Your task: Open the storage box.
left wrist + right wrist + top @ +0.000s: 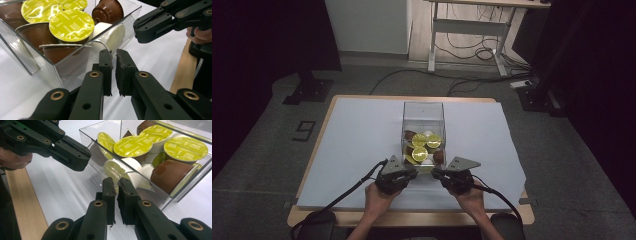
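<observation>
Two closed grippers flank your clear box (pixel 424 116) of coffee capsules (pixel 420 153), which stands mid-tabletop, long axis running away from you. Left gripper (pixel 411 173) and right gripper (pixel 436 174) sit equally near its front wall, jaws together, holding nothing.

High view looks down from above; both gripper views sit close, sharing the clear box (pixel 424 131) of capsules

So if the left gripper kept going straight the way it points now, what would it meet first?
Most likely the near wall of the clear plastic box, close ahead of the shut left gripper. Behind that wall lies a white capsule. Whether the jaws already touch the wall is unclear.
</observation>
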Available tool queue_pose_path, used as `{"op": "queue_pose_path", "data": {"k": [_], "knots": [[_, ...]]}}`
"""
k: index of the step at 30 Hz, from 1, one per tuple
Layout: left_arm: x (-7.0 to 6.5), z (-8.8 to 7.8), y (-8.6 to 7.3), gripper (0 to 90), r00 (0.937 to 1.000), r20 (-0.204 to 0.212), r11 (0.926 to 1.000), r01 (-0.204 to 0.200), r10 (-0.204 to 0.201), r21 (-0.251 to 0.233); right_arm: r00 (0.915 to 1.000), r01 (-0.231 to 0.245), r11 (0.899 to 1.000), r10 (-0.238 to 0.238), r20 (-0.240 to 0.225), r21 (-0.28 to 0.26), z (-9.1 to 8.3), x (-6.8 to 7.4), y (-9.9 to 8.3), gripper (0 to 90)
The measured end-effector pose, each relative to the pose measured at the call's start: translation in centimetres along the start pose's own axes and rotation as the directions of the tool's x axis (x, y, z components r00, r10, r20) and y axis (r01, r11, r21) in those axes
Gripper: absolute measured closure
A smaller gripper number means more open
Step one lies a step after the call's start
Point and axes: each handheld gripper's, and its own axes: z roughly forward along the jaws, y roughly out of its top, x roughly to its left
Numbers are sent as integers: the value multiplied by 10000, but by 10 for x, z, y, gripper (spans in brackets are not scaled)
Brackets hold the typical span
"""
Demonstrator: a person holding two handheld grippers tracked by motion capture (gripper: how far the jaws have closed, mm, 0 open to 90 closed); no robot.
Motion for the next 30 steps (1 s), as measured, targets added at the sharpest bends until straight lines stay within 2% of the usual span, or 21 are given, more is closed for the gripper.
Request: {"op": "queue_pose_path", "data": {"k": [11,22,30], "knots": [[-10,-3,-5,829,9999,156,10000,51,-50,-54,10000,-28,10000,27,-66,-40,-8,7,-6,829],[-18,-9,-10,828,9998,129,9999,-169,169,21,9998,-36,10000,34,-184,-77,-13,15,-12,831],[-19,-14,-15,825,9998,213,10000,-47,45,79,9992,-54,10000,52,-392,-46,-13,21,-14,834]]}}
